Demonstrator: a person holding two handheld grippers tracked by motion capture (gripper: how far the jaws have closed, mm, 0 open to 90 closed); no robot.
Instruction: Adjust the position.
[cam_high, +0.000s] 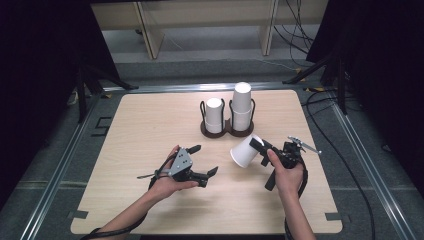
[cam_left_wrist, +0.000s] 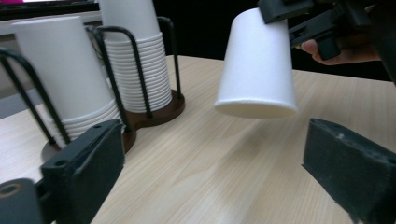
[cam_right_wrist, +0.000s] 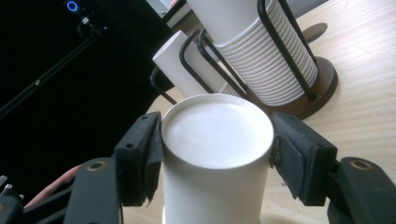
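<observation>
The right gripper (cam_high: 258, 145) is clamped on a white paper cup (cam_high: 245, 150) near its closed base, holding it tilted above the table (cam_high: 140, 125), mouth toward the left gripper (cam_high: 206, 160). The left gripper's jaws stand wide apart with nothing between them, aimed at the cup. Beyond both sits a dark double cup holder (cam_high: 227, 131) with black wire uprights: a tall stack of cups (cam_high: 242, 106) on its right and a shorter stack (cam_high: 215, 115) on its left. No writing or brand can be read on any cup.
</observation>
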